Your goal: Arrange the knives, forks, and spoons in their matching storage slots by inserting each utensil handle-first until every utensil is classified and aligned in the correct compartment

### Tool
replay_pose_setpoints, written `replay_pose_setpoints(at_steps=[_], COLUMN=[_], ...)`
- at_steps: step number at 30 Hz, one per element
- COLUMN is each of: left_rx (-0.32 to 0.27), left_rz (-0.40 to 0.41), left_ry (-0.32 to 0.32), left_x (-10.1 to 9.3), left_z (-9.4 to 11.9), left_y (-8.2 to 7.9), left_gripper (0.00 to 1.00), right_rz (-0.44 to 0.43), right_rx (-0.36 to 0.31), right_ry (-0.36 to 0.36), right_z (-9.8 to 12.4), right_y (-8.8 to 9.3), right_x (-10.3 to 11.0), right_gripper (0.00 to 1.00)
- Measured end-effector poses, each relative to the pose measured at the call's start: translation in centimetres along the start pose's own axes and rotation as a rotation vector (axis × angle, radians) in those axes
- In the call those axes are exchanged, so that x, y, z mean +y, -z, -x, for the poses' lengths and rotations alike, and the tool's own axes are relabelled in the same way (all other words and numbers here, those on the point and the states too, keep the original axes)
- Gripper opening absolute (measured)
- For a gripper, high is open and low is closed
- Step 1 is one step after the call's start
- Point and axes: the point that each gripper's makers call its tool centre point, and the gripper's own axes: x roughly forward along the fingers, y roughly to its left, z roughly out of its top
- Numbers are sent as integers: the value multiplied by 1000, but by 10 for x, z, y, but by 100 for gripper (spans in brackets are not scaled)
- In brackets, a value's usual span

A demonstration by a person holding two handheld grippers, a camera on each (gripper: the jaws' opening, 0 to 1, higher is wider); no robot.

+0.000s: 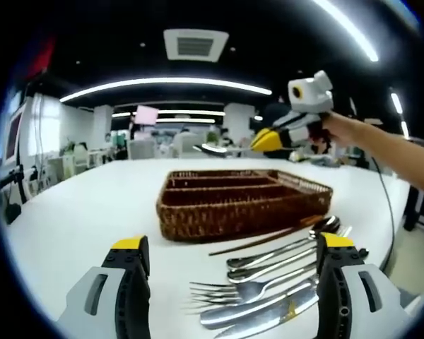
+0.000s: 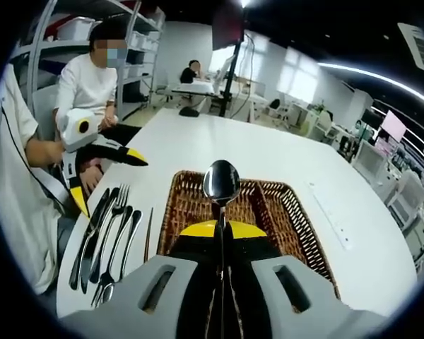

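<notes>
A brown wicker tray (image 1: 240, 201) with long slots sits on the white table (image 1: 78, 212). Beside it lie several forks, knives and spoons (image 1: 275, 272) in a row, with a thin brown stick (image 1: 261, 240) at the tray's edge. My left gripper (image 1: 233, 242) is open low over the table, its jaws on either side of this row. My right gripper (image 2: 219, 227) is shut on a spoon (image 2: 221, 182), bowl forward, above the tray (image 2: 283, 212). In the left gripper view the right gripper (image 1: 258, 143) hangs above the tray's far end with the spoon (image 1: 212, 149). The left gripper (image 2: 109, 182) stands open over the loose utensils (image 2: 106, 233).
A hand and sleeve (image 1: 381, 145) hold the right gripper. One person sits at the table's edge (image 2: 92, 78), and another person (image 2: 191, 70) sits at a far desk. Office desks and chairs (image 1: 148, 145) stand beyond the table. White tabletop (image 2: 254, 148) stretches past the tray.
</notes>
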Motion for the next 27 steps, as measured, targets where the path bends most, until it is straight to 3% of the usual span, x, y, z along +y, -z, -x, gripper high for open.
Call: replay_pose_setpoints(at_steps=[5,17,27], left_rx=[-33,-40,-36], left_rz=[-10,-7,-8], left_ry=[-6,-19,-6], left_x=[1,3,-2], left_z=[2,7,8], left_y=[-8,-9,-9], left_gripper=[99,99,99], right_rz=[-1,-36,-54], right_rx=[4,7,13], right_ry=[11,38,32], right_z=[2,6,3], right_y=[2,8,7], right_x=[-4,-19,-18], right_gripper=[3,3,3])
